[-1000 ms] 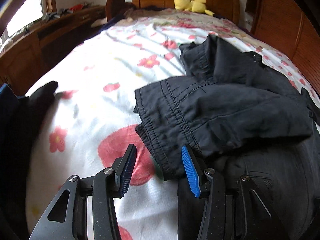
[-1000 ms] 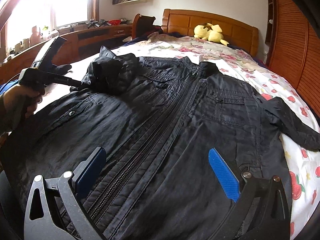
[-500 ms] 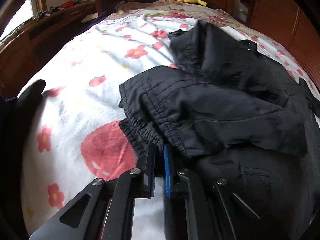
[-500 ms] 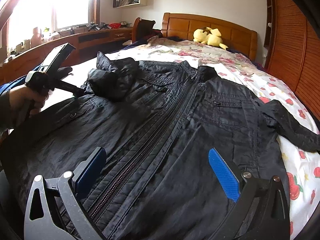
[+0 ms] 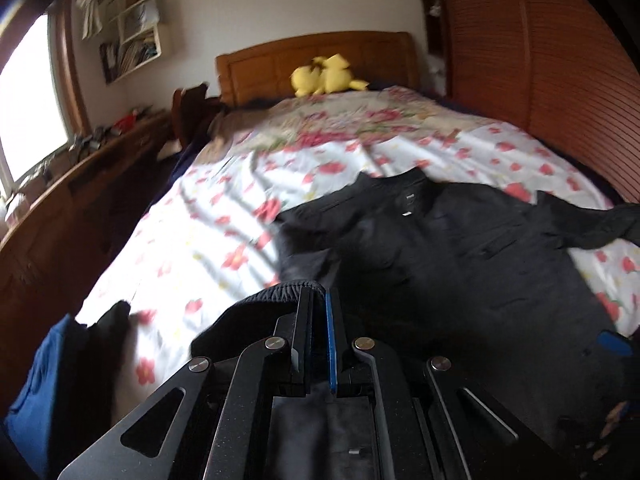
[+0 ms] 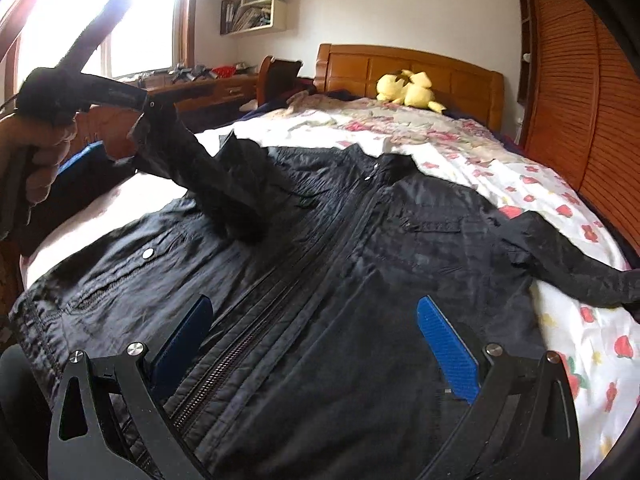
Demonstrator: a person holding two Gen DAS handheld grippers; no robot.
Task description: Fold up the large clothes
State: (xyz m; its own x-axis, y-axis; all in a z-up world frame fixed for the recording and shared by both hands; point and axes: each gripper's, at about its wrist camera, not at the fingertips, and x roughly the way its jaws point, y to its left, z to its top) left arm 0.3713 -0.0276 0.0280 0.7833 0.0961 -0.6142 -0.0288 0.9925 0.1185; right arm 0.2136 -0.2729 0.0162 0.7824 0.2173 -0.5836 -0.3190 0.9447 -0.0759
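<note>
Far left in the right wrist view: a hand [image 6: 38, 156] wrapped round the left tool [image 6: 142, 114], raised above the bed edge, tips pressed together and pinching the cuff of the black jacket's sleeve [image 6: 208, 172], cloth stretched up from the chest to the tips. Same pinch seen from the left wrist view: left tool [image 5: 318, 300] with its fingers [image 5: 331, 340] nearly touching, a ribbed cuff [image 5: 280, 290] bunched at the tips. Behind, at left, a wooden tabletop [image 6: 208, 84] under the window, cluttered with small items too small to name; wall shelves [image 6: 256, 4] above.

Centre: black jacket [image 6: 360, 280] lying face up on the flowered bedspread [image 6: 520, 184], zip running from hem to collar, snap pocket on the left panel. Right tool [image 6: 316, 344] hovering low over the hem, blue pads spread wide, nothing between them but the jacket beneath.

Right: other sleeve [image 6: 580, 272] trailing out across the bedspread toward the bed's edge. Yellow plush toy [image 6: 408, 90] against the wooden headboard [image 6: 460, 76]; slatted wooden doors [image 6: 576, 92] at far right.
</note>
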